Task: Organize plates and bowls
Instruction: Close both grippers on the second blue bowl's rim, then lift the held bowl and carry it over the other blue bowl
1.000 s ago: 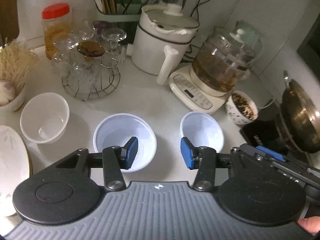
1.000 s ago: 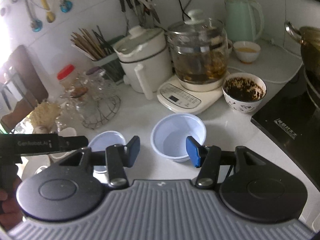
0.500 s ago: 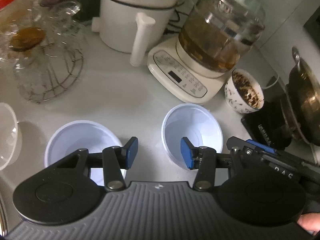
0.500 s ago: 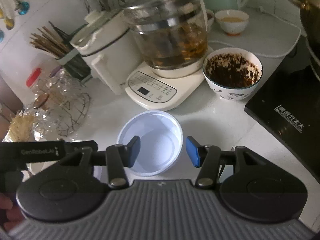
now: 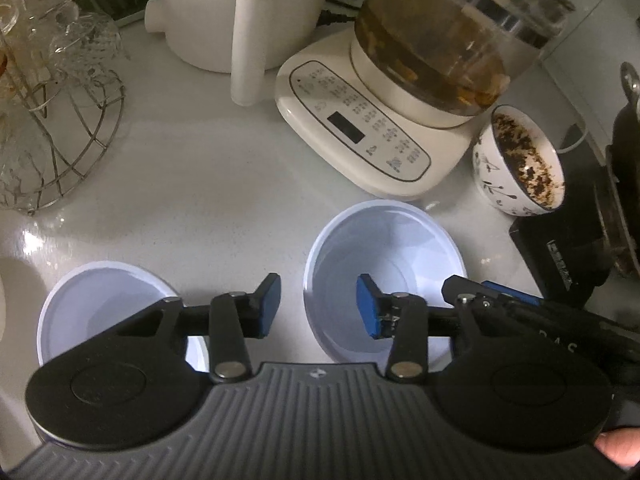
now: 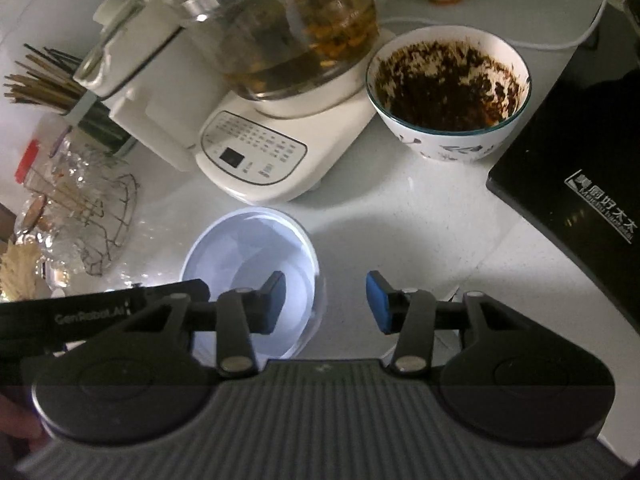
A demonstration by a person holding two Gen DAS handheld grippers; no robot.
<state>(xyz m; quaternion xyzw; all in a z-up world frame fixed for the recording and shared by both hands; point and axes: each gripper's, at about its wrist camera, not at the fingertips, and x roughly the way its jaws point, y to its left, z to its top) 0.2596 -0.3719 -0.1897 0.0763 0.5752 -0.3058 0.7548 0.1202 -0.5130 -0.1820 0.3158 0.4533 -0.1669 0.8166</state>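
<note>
Both hand-held grippers carry blue pads [image 5: 368, 312] on black arms, with ribbed grey bodies. Straddled by the left hand-held gripper [image 5: 318, 306] and partly under the right hand-held gripper [image 6: 326, 302] sits a pale bluish-white bowl [image 5: 384, 240]; a second pale bowl [image 5: 96, 300] lies left. The bench [image 5: 200, 184] is glossy white. Ahead, a cream kettle base [image 6: 260, 160] with grey buttons holds amber liquid; the white patterned bowl [image 6: 448, 92] is smeared dark brown, teal-rimmed. The cooktop [image 6: 580, 184] is black

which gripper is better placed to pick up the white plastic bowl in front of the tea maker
Right, narrowly. The right gripper is open and straddles the right rim of the white plastic bowl. The left gripper, also open, straddles its left rim.
</note>
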